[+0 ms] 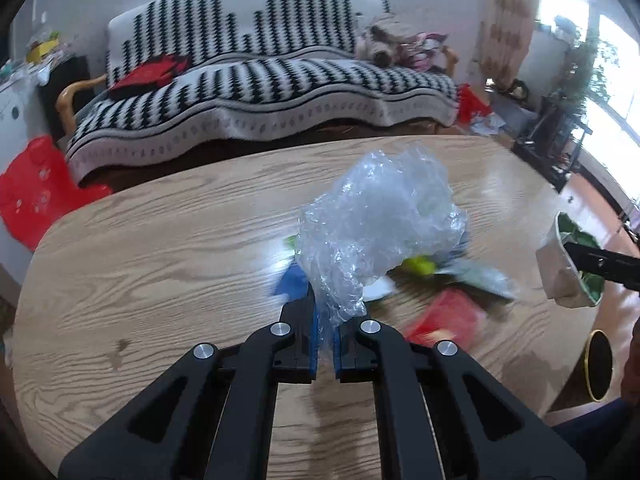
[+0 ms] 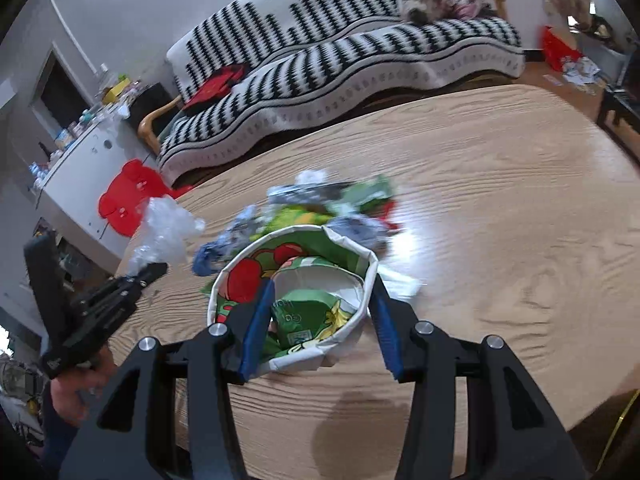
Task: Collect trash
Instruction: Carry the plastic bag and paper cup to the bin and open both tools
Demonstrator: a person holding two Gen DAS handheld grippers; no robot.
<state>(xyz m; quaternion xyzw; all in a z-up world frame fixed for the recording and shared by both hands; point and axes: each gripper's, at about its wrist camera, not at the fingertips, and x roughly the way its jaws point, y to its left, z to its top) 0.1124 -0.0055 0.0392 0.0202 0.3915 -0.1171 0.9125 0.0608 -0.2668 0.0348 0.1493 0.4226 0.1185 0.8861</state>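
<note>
A crumpled wad of clear plastic wrap hangs above the wooden table, with my left gripper shut on its lower end. The right wrist view shows the same wrap and left gripper at the left. My right gripper grips a paper bowl printed green and red, one finger inside it and the other against its outer right wall. A green wrapper lies inside the bowl. Seen from the left wrist, the bowl floats at the right. A blurred heap of wrappers lies on the table.
A sofa under a black-and-white blanket runs along the table's far side. A red plastic stool stands on the floor by a white cabinet. A black round container with a gold rim sits off the table's right edge.
</note>
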